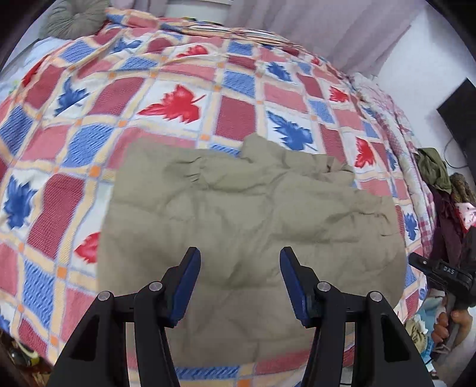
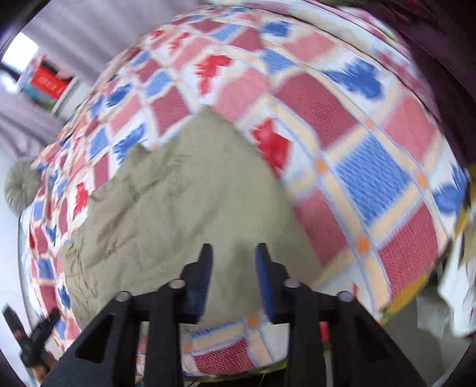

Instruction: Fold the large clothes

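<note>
A large khaki garment point(image 1: 253, 220) lies folded into a rough rectangle on the patterned bedspread point(image 1: 178, 98), wrinkled, with a bunched part at its far edge. My left gripper point(image 1: 240, 257) is open and empty, above the garment's near part. In the right wrist view the same garment point(image 2: 178, 208) spreads to the left, and my right gripper point(image 2: 235, 253) is open and empty above its near edge. The right gripper also shows at the right edge of the left wrist view point(image 1: 440, 271), held in a hand.
The bed's near edge point(image 1: 238, 372) runs below the garment. A grey-green round cushion point(image 1: 71, 18) lies at the far corner. A pile of clothes point(image 1: 446, 190) sits beside the bed on the right. Curtains point(image 1: 312, 26) hang behind.
</note>
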Available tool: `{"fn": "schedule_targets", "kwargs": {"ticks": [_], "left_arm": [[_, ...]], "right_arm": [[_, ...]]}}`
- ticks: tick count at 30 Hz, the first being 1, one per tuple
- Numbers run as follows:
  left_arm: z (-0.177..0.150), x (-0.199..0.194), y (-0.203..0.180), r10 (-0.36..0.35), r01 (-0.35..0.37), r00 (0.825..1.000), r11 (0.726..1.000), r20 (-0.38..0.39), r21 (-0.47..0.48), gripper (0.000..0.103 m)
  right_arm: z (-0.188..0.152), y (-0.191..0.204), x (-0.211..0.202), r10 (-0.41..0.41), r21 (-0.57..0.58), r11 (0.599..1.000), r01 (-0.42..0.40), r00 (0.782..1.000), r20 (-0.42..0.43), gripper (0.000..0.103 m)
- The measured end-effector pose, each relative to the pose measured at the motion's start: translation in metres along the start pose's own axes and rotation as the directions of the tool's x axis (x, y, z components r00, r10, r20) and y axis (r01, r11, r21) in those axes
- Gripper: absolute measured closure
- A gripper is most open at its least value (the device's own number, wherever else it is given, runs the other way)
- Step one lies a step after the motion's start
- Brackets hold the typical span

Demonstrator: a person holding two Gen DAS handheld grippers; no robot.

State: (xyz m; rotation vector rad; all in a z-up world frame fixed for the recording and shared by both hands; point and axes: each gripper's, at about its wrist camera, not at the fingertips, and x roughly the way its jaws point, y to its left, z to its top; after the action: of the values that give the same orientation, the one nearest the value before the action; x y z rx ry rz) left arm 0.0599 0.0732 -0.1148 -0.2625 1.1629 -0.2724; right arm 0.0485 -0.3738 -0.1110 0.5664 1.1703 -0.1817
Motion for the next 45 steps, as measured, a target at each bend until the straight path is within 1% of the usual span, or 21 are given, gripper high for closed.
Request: {"fn": "schedule_targets", "kwargs": {"ticks": [1, 2, 5, 6, 8, 10, 12, 14, 15, 18, 20, 22, 25, 28, 30, 33, 34, 36, 39, 41, 45], "left_arm": [[0.008, 0.012, -0.014, -0.033, 0.033, 0.999, 0.999, 0.001, 0.031, 0.046], [0.016, 0.023, -0.027, -0.056, 0.056, 0.998, 0.997, -0.002, 0.052, 0.046], [0.032, 0.056, -0.061, -0.117, 0.118, 0.993, 0.987, -0.018, 0.109, 0.046], [0.035, 0.068, -0.068, -0.117, 0.118, 0.993, 0.985, -0.017, 0.126, 0.046], [0.037, 0.093, -0.076, -0.082, 0.085, 0.996, 0.985, -0.025, 0.148, 0.046], [0.041, 0.121, -0.071, -0.050, 0.055, 0.998, 0.989, -0.043, 0.135, 0.053], [0.044, 0.147, -0.060, -0.029, 0.035, 0.998, 0.994, -0.061, 0.101, 0.054], [0.046, 0.165, -0.050, -0.023, 0.028, 0.998, 0.997, -0.066, 0.071, 0.054], [0.047, 0.172, -0.048, -0.018, 0.023, 0.998, 0.997, -0.064, 0.074, 0.054], [0.049, 0.182, -0.050, 0.002, 0.004, 0.998, 0.994, -0.059, 0.108, 0.054], [0.053, 0.179, -0.049, -0.004, 0.011, 0.998, 0.993, -0.059, 0.114, 0.054], [0.058, 0.170, -0.042, 0.021, -0.016, 0.999, 0.994, -0.039, 0.112, 0.054], [0.070, 0.154, -0.018, 0.084, -0.084, 0.996, 0.991, -0.002, 0.105, 0.054], [0.084, 0.140, 0.016, 0.175, -0.176, 0.984, 0.982, 0.025, 0.068, 0.054], [0.091, 0.134, 0.041, 0.201, -0.201, 0.979, 0.979, 0.019, 0.021, 0.054], [0.090, 0.133, 0.073, 0.252, -0.251, 0.968, 0.968, 0.012, -0.028, 0.054], [0.088, 0.139, 0.080, 0.247, -0.247, 0.969, 0.968, -0.002, -0.041, 0.054], [0.086, 0.152, 0.087, 0.230, -0.231, 0.973, 0.971, -0.025, -0.060, 0.053], [0.089, 0.168, 0.080, 0.264, -0.264, 0.964, 0.964, -0.013, -0.028, 0.052], [0.092, 0.174, 0.078, 0.284, -0.284, 0.959, 0.958, -0.002, -0.035, 0.052], [0.096, 0.173, 0.083, 0.289, -0.289, 0.957, 0.955, -0.010, -0.073, 0.045]], "right_arm": [[-0.018, -0.001, -0.005, 0.019, -0.045, 0.999, -0.019, 1.000, -0.004, 0.082], [-0.015, 0.013, 0.003, 0.044, -0.092, 0.995, -0.045, 0.999, -0.014, 0.084], [-0.029, 0.040, 0.017, 0.128, -0.197, 0.971, -0.133, 0.991, -0.042, 0.085], [-0.025, 0.057, 0.029, 0.157, -0.229, 0.959, -0.166, 0.986, -0.055, 0.085], [-0.028, 0.083, 0.048, 0.192, -0.268, 0.941, -0.206, 0.978, -0.077, 0.085], [-0.030, 0.100, 0.070, 0.217, -0.291, 0.926, -0.241, 0.970, -0.113, 0.085], [-0.029, 0.108, 0.097, 0.214, -0.305, 0.919, -0.249, 0.966, -0.144, 0.085], [-0.029, 0.109, 0.123, 0.190, -0.302, 0.925, -0.231, 0.969, -0.160, 0.086], [-0.029, 0.105, 0.134, 0.187, -0.286, 0.930, -0.230, 0.968, -0.169, 0.093], [-0.028, 0.096, 0.158, 0.205, -0.228, 0.942, -0.245, 0.961, -0.185, 0.100], [-0.027, 0.092, 0.162, 0.211, -0.212, 0.944, -0.251, 0.958, -0.193, 0.102], [-0.023, 0.090, 0.160, 0.218, -0.215, 0.941, -0.263, 0.953, -0.211, 0.102], [-0.009, 0.081, 0.141, 0.186, -0.256, 0.939, -0.228, 0.966, -0.180, 0.102], [0.019, 0.051, 0.121, 0.114, -0.251, 0.958, -0.137, 0.988, -0.105, 0.102], [0.041, 0.020, 0.110, 0.043, -0.201, 0.978, -0.053, 0.998, -0.052, 0.102], [0.061, -0.025, 0.101, 0.009, -0.094, 0.996, -0.012, 0.999, -0.037, 0.102], [0.062, -0.033, 0.098, -0.008, -0.080, 0.997, 0.006, 0.999, -0.032, 0.102], [0.062, -0.043, 0.096, -0.042, -0.078, 0.996, 0.040, 0.999, -0.016, 0.102], [0.063, -0.054, 0.117, -0.048, -0.040, 0.998, 0.047, 0.998, -0.046, 0.103], [0.067, -0.055, 0.132, -0.064, -0.026, 0.998, 0.063, 0.997, -0.048, 0.103], [0.071, -0.049, 0.146, -0.106, -0.046, 0.993, 0.105, 0.994, -0.036, 0.103]]}}
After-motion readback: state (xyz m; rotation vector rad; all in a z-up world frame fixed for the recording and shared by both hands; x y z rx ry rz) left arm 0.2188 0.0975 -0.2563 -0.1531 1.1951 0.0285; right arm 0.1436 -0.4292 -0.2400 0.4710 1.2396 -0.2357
